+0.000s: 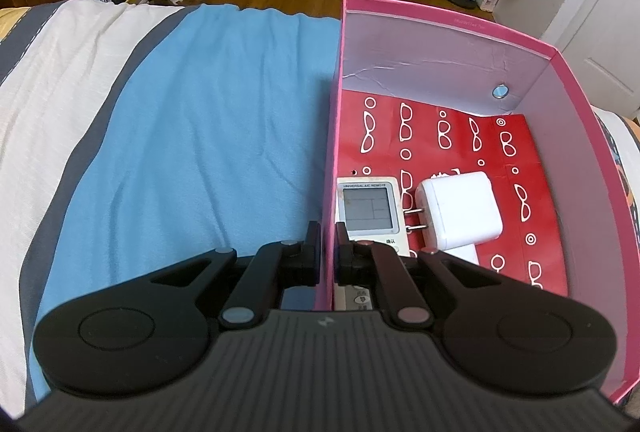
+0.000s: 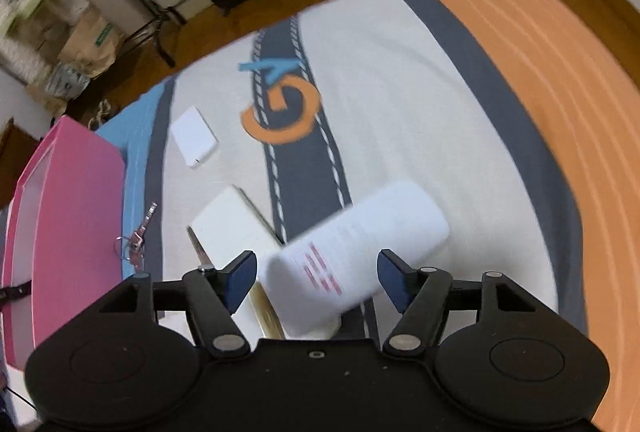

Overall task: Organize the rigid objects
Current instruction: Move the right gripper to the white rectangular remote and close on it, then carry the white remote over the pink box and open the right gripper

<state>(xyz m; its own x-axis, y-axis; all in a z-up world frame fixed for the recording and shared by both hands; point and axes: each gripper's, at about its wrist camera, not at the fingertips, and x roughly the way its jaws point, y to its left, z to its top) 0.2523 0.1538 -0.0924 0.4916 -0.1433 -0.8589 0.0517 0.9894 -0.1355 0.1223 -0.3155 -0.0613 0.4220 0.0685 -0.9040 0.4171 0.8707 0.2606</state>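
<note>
Nearest the left wrist camera, the left gripper (image 1: 328, 244) was clamped shut on the near left wall of the pink box (image 1: 576, 136), one finger outside and one inside. That box stood on a bed (image 1: 200, 120) with a blue, white and grey cover. Its floor was lined with red paper printed with glasses. At its near left lay a remote control (image 1: 370, 204), with a white charger (image 1: 460, 210) just to its right, prongs pointing at the remote.

In the right wrist view, the right gripper (image 2: 318, 278) stood open over the bed, its fingers either side of a white bottle (image 2: 356, 252) lying on its side; whether the pads touched it could not be told through the blur. Left of the bottle lay a white box (image 2: 228, 228) with scissors (image 2: 200, 248) beside it. Keys (image 2: 138, 236) lay against the pink box, and a small white pack (image 2: 194, 136) lay farther off.
</note>
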